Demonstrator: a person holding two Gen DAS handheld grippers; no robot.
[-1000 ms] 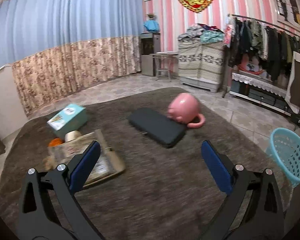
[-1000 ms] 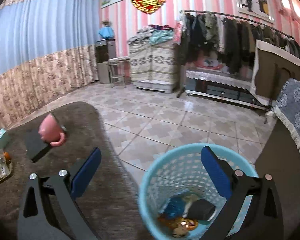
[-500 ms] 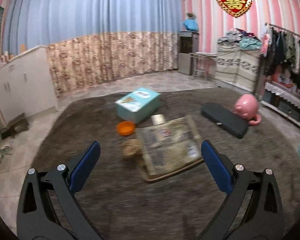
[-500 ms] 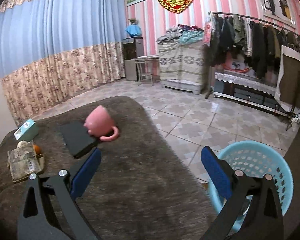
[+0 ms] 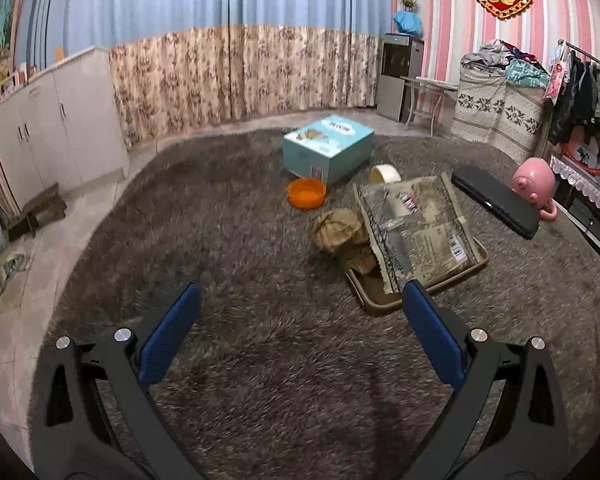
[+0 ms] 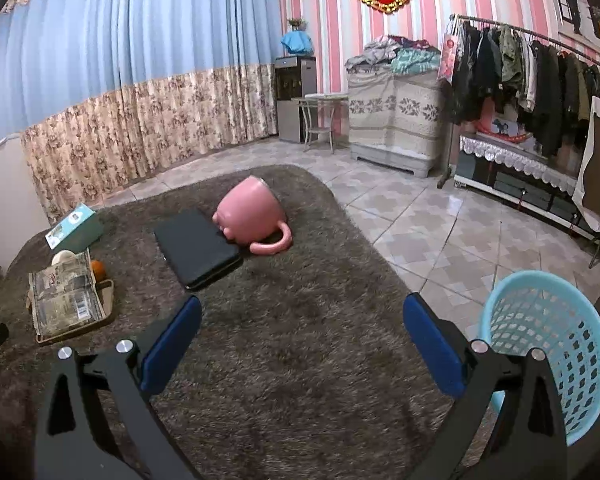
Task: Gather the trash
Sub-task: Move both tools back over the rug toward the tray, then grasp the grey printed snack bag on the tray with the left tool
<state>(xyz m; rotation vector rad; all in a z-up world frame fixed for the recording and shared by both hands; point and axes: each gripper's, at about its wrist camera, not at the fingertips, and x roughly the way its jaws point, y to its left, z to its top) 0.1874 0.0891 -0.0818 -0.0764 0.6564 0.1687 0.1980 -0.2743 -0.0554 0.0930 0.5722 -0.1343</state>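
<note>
Left gripper (image 5: 300, 316) wide open and empty over the shaggy brown rug (image 5: 260, 360), crumpled tan paper wad (image 5: 340, 234) ahead; right gripper (image 6: 302, 328) open too, light-blue plastic basket (image 6: 548, 344) beside it.

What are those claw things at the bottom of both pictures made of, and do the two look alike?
They look identical. The left gripper and the right gripper each have two black, angular arms with cut-out openings, seemingly rigid plastic, though the material cannot be confirmed. Round silver bolt heads sit on each arm. The jaws are lined with flat blue rectangular pads. No cables, markings, hands or sleeves are visible.
</note>
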